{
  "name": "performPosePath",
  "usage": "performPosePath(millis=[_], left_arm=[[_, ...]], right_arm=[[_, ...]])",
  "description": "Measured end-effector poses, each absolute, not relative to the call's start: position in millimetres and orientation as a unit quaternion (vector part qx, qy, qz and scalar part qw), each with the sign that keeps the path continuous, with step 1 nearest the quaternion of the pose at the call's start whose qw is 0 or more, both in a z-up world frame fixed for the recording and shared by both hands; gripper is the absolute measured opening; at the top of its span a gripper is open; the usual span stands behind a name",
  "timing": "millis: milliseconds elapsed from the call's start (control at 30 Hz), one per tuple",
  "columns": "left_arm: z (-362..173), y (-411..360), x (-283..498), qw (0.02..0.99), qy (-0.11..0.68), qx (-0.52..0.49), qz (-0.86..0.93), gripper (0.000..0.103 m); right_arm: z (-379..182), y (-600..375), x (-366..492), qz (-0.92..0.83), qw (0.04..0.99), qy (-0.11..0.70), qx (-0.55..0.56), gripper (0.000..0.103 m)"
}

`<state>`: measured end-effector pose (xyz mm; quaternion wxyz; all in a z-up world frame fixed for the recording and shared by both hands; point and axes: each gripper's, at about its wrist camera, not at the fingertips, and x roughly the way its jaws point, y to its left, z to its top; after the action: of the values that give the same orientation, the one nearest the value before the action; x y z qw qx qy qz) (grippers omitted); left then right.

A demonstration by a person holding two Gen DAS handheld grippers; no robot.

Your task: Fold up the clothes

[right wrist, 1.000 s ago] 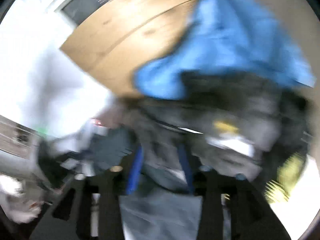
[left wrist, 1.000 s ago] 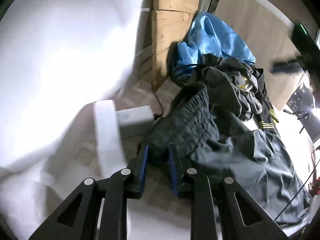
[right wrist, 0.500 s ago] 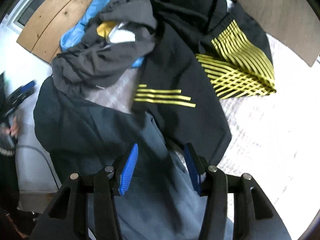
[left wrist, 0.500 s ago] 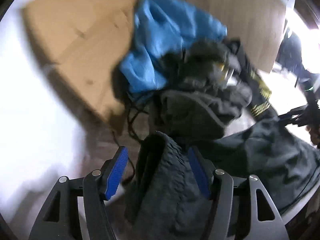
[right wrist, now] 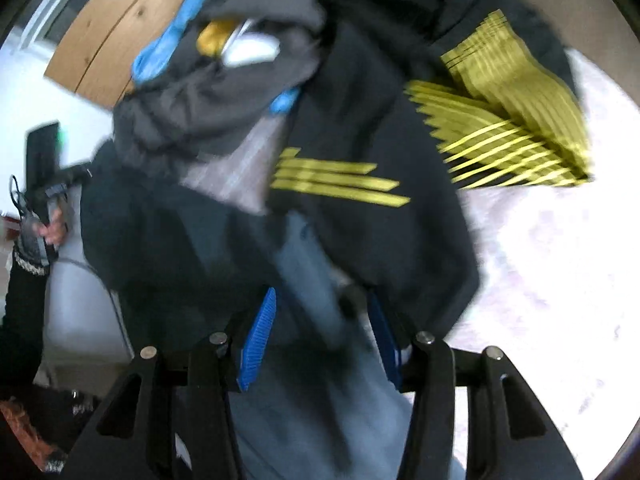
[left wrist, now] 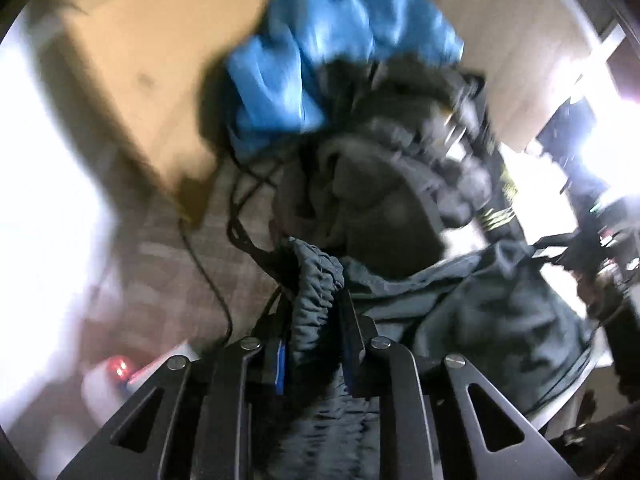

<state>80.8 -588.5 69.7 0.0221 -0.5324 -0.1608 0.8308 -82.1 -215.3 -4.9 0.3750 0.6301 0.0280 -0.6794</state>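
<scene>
My left gripper is shut on the gathered elastic waistband of dark grey-blue trousers, which trail off to the right. Behind them is a pile: a dark grey garment and a bright blue one. In the right wrist view, my right gripper is open, and a fold of the same grey-blue cloth lies between its blue pads. A black garment with yellow stripes lies just beyond it. Both views are motion-blurred.
A wooden board stands behind the pile at the left. A black cable runs over the patterned cover to a white device with a red light. A person's hand holds the other gripper at the left. White bedding spreads right.
The left gripper, open around the waistband half a second ago, has shut on it. The right gripper stays open and has edged closer over the grey-blue cloth.
</scene>
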Motion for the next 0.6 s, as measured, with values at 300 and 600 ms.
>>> performPosePath(millis=[300,600], left_arm=[[82,-582,42,-0.029,-0.091,-0.52,0.849,0.018],[71,-580,-18,-0.073,-0.007,-0.524,0.849,0.035]], right_arm=[[41,-199,-59,-0.752,0.372,0.022,0.544,0.002],[23,-194,-75,-0.783,0.265,0.078,0.557,0.015]])
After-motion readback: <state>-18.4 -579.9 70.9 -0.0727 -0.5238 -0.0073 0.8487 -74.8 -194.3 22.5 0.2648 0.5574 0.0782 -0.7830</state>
